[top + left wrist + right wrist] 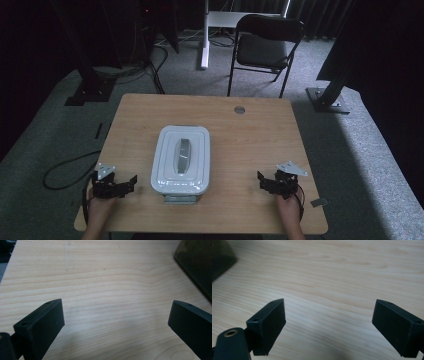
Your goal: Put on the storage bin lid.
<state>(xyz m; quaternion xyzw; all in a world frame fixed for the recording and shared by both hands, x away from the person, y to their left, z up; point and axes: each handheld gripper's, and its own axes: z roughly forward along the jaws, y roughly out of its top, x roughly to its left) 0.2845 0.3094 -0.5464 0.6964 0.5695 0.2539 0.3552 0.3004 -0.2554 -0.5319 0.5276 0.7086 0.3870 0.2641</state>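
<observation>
High view: the left gripper (131, 181) and right gripper (260, 180) are resting on the table (260, 135), flanking the white lidded container (181, 159).
Left gripper view: jaws are standing wide apart; container edge (197, 265) is lying ahead-right.
Right gripper view: jaws are standing wide apart, nothing between them.

The table (250, 150) is a light wooden one with rounded corners and a visible grain that runs across it in pale wavy lines. Near its far edge there is a small round grey cap (239, 109) set into the top. A white box with a lid (181, 159) stands directly on the wood, a little left of the middle and nearer to the person's side; its lid has a grey handle (183, 155) along the centre. A small grey part sticks out from under the box at its near end. The table stands on a grey carpet floor (360, 150).
</observation>
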